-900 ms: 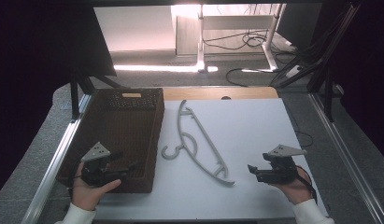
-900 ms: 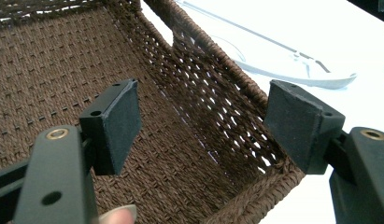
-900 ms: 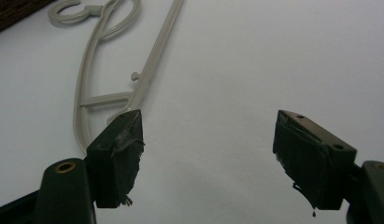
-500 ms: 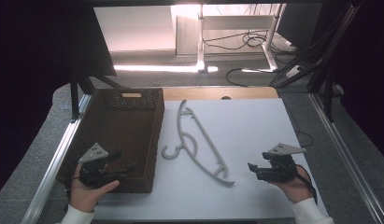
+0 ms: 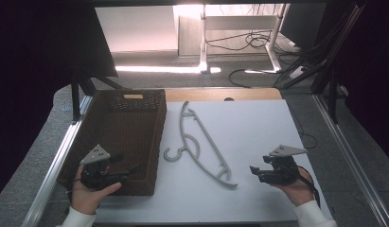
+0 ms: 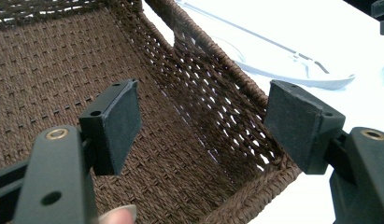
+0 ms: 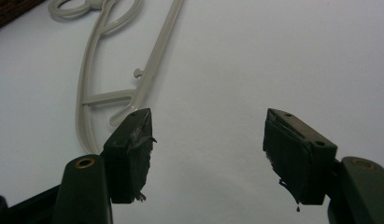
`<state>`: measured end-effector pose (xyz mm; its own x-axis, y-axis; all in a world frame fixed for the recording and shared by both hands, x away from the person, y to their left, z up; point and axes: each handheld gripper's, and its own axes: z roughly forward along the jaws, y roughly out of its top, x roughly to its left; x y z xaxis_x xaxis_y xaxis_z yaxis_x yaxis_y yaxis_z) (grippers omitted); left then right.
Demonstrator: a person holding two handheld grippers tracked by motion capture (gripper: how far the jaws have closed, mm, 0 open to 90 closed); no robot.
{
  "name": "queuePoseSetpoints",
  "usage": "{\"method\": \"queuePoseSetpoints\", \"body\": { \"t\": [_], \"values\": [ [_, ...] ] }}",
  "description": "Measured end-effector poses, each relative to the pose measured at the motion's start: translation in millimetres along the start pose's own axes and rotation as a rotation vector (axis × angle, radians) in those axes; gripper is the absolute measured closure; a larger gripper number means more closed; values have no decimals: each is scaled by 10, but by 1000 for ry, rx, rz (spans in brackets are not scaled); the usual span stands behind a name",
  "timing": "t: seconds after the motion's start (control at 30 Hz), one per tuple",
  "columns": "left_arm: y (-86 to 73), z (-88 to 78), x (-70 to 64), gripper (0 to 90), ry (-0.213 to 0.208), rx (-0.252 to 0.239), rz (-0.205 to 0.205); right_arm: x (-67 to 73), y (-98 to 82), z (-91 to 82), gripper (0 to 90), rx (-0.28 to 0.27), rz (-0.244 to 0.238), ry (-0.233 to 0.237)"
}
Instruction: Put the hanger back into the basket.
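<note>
High view: the grey plastic coat hanger (image 5: 200, 146) lies flat on the white tabletop (image 5: 258, 127), just right of the brown woven basket (image 5: 149, 142), its hook (image 5: 173, 153) next to the basket's right wall. The right gripper (image 5: 255, 171) hovers over the tabletop, right of the hanger's near end and apart from it, jaws released with nothing between them. In the right gripper view the hanger (image 7: 110, 84) lies ahead and to the left of the spread jaws, not touching either pad.

The left gripper (image 5: 130, 171) is held over the basket's near end, left of the hanger, jaws spread wide and gripping nothing. In the left gripper view the jaws frame the basket's near right corner (image 6: 255, 186); the visible basket floor (image 6: 54, 79) holds nothing.

Open tabletop lies right of the hanger up to the table's right edge (image 5: 303, 142). A metal rail (image 5: 59, 161) runs along the basket's left side.
</note>
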<state>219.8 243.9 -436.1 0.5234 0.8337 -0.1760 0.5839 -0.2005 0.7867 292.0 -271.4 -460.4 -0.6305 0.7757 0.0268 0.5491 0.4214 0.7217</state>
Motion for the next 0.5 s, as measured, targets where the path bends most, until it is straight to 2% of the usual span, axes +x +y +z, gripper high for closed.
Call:
{"method": "queuePoseSetpoints", "body": {
  "t": [0.2,0.3,0.5],
  "values": [
    [11,-23,9,268,4,-11,-7,39,77,37,359,1,-3,21],
    [15,-39,18,268,6,-13,-10,74,146,80,359,8,-22,33],
    [23,-48,38,267,-7,-17,-15,146,315,169,370,15,-30,70]
  ]
}}
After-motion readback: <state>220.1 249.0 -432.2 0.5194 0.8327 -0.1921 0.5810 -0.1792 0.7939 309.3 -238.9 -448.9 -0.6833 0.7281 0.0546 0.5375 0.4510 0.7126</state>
